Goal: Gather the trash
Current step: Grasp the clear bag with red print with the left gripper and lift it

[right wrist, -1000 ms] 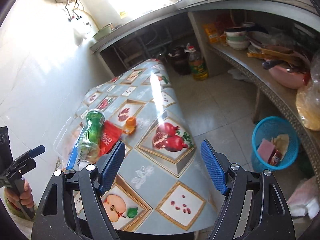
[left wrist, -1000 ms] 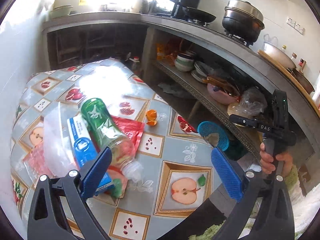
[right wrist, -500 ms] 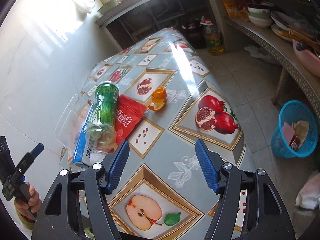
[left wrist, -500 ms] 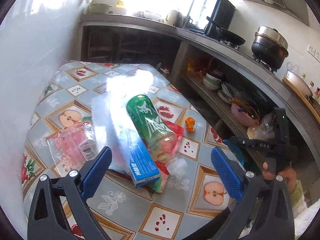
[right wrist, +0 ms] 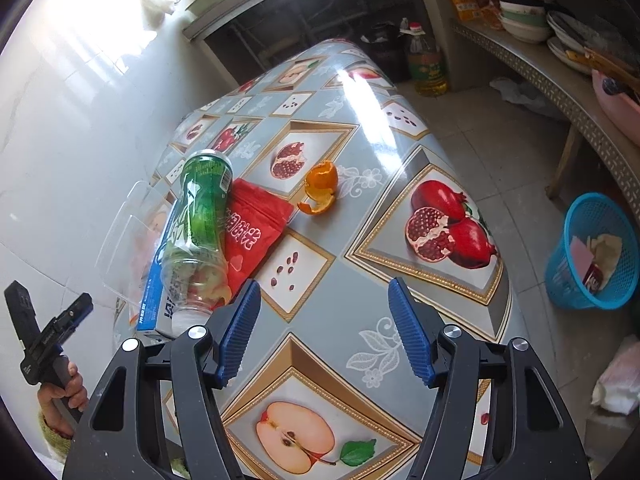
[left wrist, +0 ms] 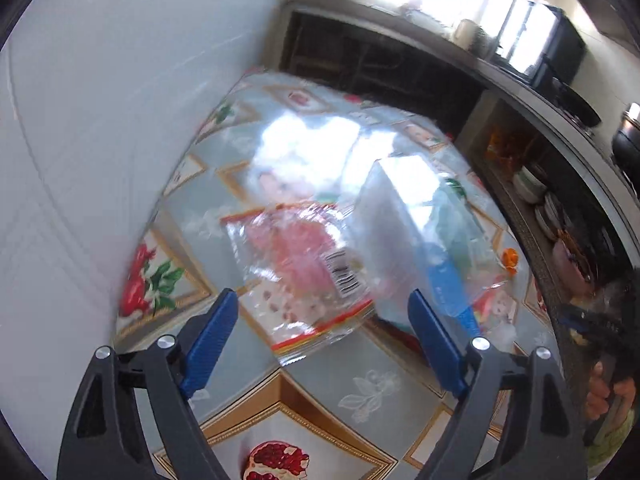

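Observation:
A pile of trash lies on the fruit-print table [right wrist: 360, 300]: a green bottle [right wrist: 200, 216] on its side, a red pouch [right wrist: 248, 232], a blue box [right wrist: 154, 300] and an orange peel [right wrist: 320, 192]. My right gripper [right wrist: 324, 320] hovers open over bare table, just right of the bottle's neck, with nothing between its fingers. In the blurred left wrist view, my left gripper [left wrist: 322, 312] points down at a clear wrapper with pink print [left wrist: 304, 264]. Its jaws are closing, the wrapper's near edge lies between them, and the pads do not touch it. The blue box [left wrist: 444, 280] lies just right of it.
A blue basket [right wrist: 592, 248] holding scraps stands on the floor right of the table. A white wall runs along the table's left side. Shelves with bowls [right wrist: 524, 20] and an oil bottle [right wrist: 426, 62] stand behind. A clear plastic tray [right wrist: 128, 232] lies left of the bottle.
My left gripper swung left and down over the clear wrapper, rolled, and its jaws narrowed. My right gripper dropped closer to the table beside the bottle, jaws slightly narrower.

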